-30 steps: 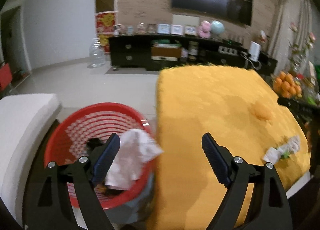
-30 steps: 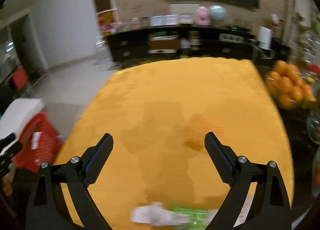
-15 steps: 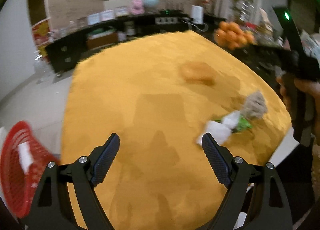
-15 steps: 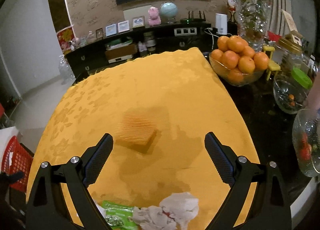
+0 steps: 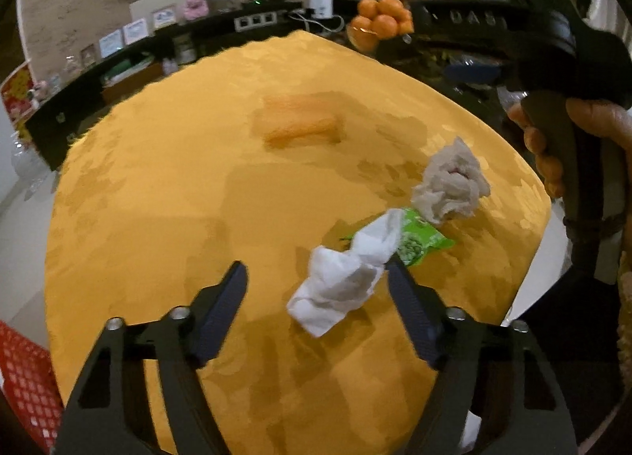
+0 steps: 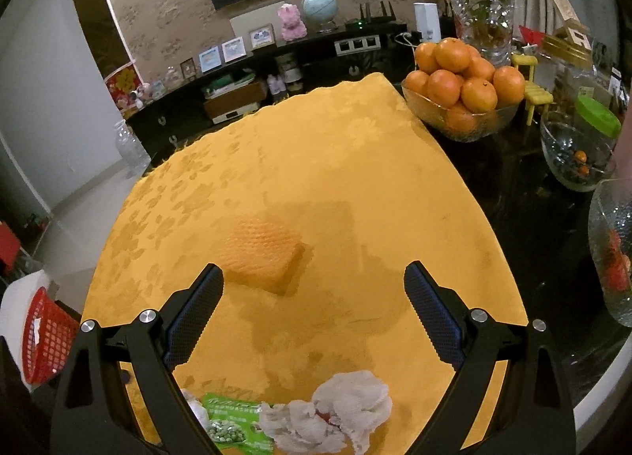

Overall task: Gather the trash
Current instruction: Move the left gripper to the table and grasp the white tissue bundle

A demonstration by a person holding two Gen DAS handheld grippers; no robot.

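Note:
On the orange tablecloth [image 5: 158, 198] lie a white crumpled tissue [image 5: 343, 277], a green snack wrapper [image 5: 418, 241] and a greyish crumpled tissue [image 5: 450, 182]. My left gripper [image 5: 316, 273] is open, with the white tissue between its fingers, close to the right one. My right gripper [image 6: 314, 277] is open and empty; the greyish tissue [image 6: 335, 411] and the wrapper [image 6: 233, 427] lie below it near the table's front edge. An orange sponge [image 6: 260, 253] lies ahead of its left finger. The red trash basket [image 6: 43, 340] stands left of the table.
A glass bowl of oranges [image 6: 462, 95], glass jars [image 6: 580, 150] and a vase [image 6: 486, 0] stand on the dark table part at right. The right gripper's handle and hand [image 5: 561, 99] show in the left wrist view. A TV cabinet [image 6: 276, 79] runs along the back wall.
My left gripper has swung right from over the red basket, where a tissue fell, to the table and now straddles the white tissue. My right gripper has pulled back slightly over the trash.

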